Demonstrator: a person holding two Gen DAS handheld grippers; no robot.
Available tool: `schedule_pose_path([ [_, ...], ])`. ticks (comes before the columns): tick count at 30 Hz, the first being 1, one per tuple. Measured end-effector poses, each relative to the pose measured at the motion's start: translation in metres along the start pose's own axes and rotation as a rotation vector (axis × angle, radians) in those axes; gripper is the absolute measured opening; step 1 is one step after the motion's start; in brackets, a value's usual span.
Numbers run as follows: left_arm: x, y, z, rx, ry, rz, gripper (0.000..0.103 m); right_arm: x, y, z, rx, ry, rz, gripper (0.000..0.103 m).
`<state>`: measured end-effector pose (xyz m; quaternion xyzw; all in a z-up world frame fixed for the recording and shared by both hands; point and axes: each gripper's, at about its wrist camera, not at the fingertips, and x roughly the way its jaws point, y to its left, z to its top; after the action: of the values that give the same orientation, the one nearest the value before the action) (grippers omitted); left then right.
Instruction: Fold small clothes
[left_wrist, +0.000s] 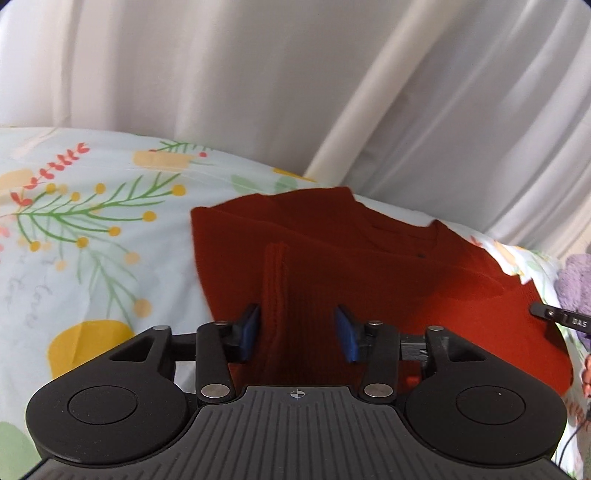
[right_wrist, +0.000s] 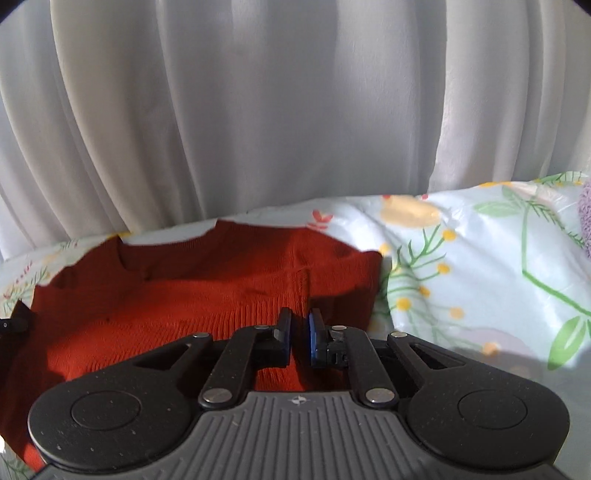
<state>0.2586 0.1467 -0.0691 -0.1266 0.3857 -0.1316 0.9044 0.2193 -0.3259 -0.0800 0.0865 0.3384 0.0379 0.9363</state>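
- Left wrist view: the left gripper (left_wrist: 297, 334) has its 2 fingers wide apart, straddling a folded-in sleeve cuff (left_wrist: 275, 273) of the rust-red sweater (left_wrist: 369, 258), likely lining up a pinch.
- Sweater lies flat on the floral bedsheet (left_wrist: 92, 229), neckline toward the white curtain (left_wrist: 258, 74).
- Right wrist view alone shows the right gripper (right_wrist: 300, 334): fingers nearly together at the hem; whether they pinch fabric, I cannot tell.
- Only the left view shows the cuff clearly.
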Motion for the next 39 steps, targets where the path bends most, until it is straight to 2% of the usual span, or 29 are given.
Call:
schedule_pose_path([
  [2, 0.004, 0.0, 0.0, 0.009, 0.011, 0.0, 0.05, -0.005, 0.005, -0.004, -0.05, 0.002, 0.001, 0.015],
  [5, 0.011, 0.001, -0.002, 0.011, 0.011, 0.028, 0.041, -0.004, 0.013, -0.007, -0.128, 0.0, -0.023, 0.015],
  [6, 0.011, 0.0, -0.002, 0.018, 0.002, 0.046, 0.021, -0.001, 0.015, -0.007, -0.15, 0.002, -0.042, 0.014],
  [7, 0.012, 0.0, -0.001, 0.026, 0.003, 0.063, 0.008, 0.002, 0.017, -0.008, -0.166, 0.002, -0.065, 0.014],
  [9, 0.004, -0.002, 0.0, 0.015, -0.02, 0.076, 0.008, 0.003, 0.021, -0.01, -0.191, -0.006, -0.105, 0.007],
  [12, -0.03, -0.012, 0.017, 0.029, -0.12, 0.05, 0.008, -0.009, 0.029, -0.009, -0.208, -0.047, -0.116, 0.005],
  [15, -0.061, -0.023, 0.048, 0.054, -0.25, 0.048, 0.008, -0.035, 0.034, 0.007, -0.185, -0.139, -0.107, 0.005],
  [18, -0.065, -0.032, 0.084, 0.064, -0.337, 0.078, 0.008, -0.052, 0.04, 0.035, -0.174, -0.247, -0.119, 0.005],
  [21, -0.046, -0.037, 0.11, 0.045, -0.358, 0.111, 0.008, -0.045, 0.045, 0.068, -0.143, -0.313, -0.154, 0.005],
  [26, 0.009, -0.039, 0.113, 0.043, -0.309, 0.211, 0.008, -0.007, 0.052, 0.1, -0.124, -0.298, -0.193, 0.005],
  [27, 0.021, -0.038, 0.111, 0.042, -0.293, 0.235, 0.01, 0.002, 0.053, 0.101, -0.126, -0.291, -0.202, 0.005],
  [29, 0.043, -0.033, 0.103, 0.032, -0.238, 0.283, 0.023, 0.02, 0.053, 0.099, -0.133, -0.272, -0.219, 0.005],
  [31, 0.052, -0.027, 0.095, -0.006, -0.204, 0.307, 0.044, 0.037, 0.051, 0.096, -0.135, -0.256, -0.222, 0.006],
  [32, 0.052, -0.026, 0.089, -0.023, -0.22, 0.282, 0.05, 0.045, 0.049, 0.095, -0.134, -0.242, -0.24, 0.007],
  [33, 0.053, -0.027, 0.083, -0.041, -0.252, 0.247, 0.062, 0.049, 0.048, 0.095, -0.119, -0.228, -0.269, 0.014],
  [34, 0.054, -0.029, 0.078, -0.058, -0.282, 0.212, 0.072, 0.051, 0.045, 0.095, -0.073, -0.222, -0.261, 0.018],
  [36, 0.068, -0.039, 0.071, -0.083, -0.297, 0.152, 0.077, 0.049, 0.038, 0.09, 0.08, -0.232, -0.099, 0.028],
  [39, 0.097, -0.051, 0.063, -0.122, -0.275, 0.091, 0.083, 0.076, 0.05, 0.074, 0.319, -0.131, 0.297, 0.034],
])
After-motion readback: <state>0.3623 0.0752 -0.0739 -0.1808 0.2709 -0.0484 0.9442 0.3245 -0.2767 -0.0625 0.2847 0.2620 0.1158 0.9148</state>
